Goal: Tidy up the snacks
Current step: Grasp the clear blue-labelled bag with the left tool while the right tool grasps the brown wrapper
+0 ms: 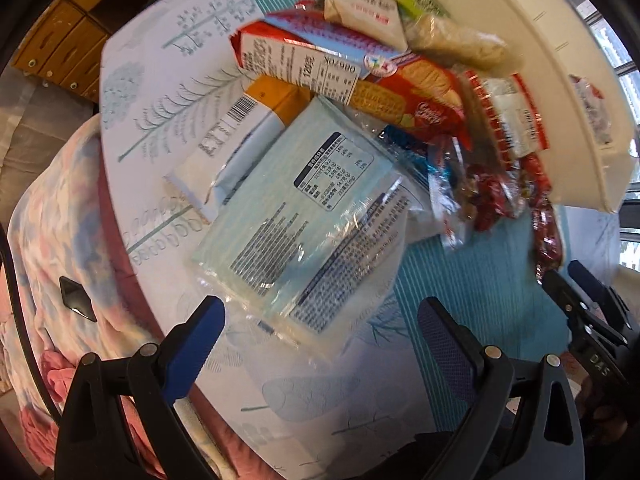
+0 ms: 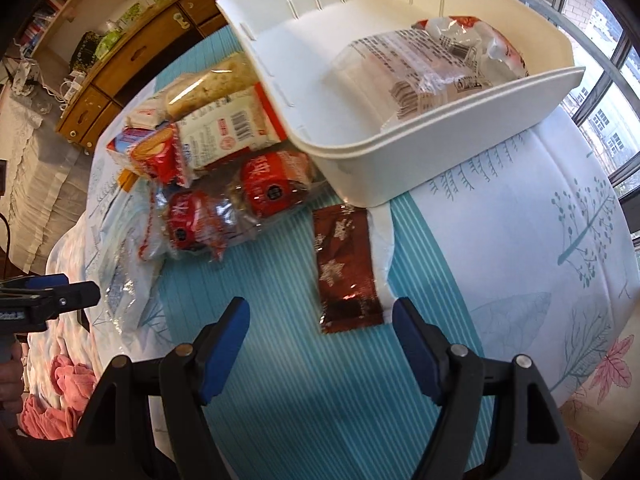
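A pile of snack packs lies on the table beside a white bin (image 2: 400, 136). My left gripper (image 1: 320, 332) is open and empty, just short of a pale blue clear-wrapped pack (image 1: 304, 216). Behind that pack lie a white and orange pack (image 1: 240, 132) and a red biscuit pack (image 1: 360, 76). My right gripper (image 2: 320, 332) is open and empty, just short of a dark red sachet (image 2: 344, 264). A clear bag of red-wrapped snacks (image 2: 240, 204) lies left of the sachet. One clear snack bag (image 2: 432, 64) lies inside the bin. The bin's rim also shows in the left wrist view (image 1: 560, 80).
The table has a white leaf-print cloth (image 2: 540, 248) and a teal striped mat (image 2: 300, 380). A wooden cabinet (image 2: 132, 56) stands behind. Windows (image 2: 608, 92) are at the right. A flowered blanket (image 1: 52, 240) lies off the table's left edge.
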`<action>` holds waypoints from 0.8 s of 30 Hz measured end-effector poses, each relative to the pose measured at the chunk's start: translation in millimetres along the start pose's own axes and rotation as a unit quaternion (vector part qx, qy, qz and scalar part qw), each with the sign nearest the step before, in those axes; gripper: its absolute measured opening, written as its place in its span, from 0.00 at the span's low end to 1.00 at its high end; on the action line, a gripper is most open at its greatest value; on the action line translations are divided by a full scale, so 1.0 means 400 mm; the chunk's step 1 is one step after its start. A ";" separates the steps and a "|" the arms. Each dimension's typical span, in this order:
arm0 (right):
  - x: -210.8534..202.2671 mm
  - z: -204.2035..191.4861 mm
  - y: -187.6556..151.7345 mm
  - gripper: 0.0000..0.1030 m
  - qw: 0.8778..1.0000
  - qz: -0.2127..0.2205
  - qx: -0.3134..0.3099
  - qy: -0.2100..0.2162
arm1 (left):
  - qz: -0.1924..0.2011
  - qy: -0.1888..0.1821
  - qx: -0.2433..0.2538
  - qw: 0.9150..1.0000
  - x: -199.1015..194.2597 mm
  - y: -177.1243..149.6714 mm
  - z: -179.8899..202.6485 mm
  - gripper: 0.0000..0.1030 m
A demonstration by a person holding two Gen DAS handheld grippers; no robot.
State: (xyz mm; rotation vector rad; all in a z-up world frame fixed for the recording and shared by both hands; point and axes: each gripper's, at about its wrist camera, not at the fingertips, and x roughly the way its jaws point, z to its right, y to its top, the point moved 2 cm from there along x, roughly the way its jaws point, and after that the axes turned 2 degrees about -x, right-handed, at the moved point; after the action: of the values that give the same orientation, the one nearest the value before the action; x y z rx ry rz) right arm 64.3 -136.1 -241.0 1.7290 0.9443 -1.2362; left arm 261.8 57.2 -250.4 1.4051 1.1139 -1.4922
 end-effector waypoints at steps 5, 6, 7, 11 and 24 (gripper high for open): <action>0.023 0.020 0.019 0.70 1.000 -0.014 0.000 -0.009 | -0.019 0.006 0.002 1.000 0.051 0.041 0.008 0.94; 0.027 0.022 0.023 0.68 1.000 -0.016 -0.001 -0.012 | -0.022 0.008 0.002 1.000 0.061 0.050 0.007 0.94; 0.030 0.024 0.026 0.65 1.000 -0.019 -0.003 -0.014 | -0.026 0.008 0.002 1.000 0.072 0.058 0.006 0.94; 0.040 0.016 0.035 0.64 0.999 -0.025 -0.020 -0.024 | -0.047 0.011 0.002 0.999 0.120 0.082 0.007 0.99; 0.071 0.006 0.048 0.50 0.998 -0.038 -0.027 -0.035 | -0.054 0.047 0.042 0.997 0.185 0.135 0.062 1.00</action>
State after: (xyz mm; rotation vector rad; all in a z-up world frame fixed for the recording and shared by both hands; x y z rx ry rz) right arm 87.6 -142.7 -265.4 1.6101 1.0009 -1.2999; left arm 299.7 18.8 -328.5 1.5066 1.2145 -1.5795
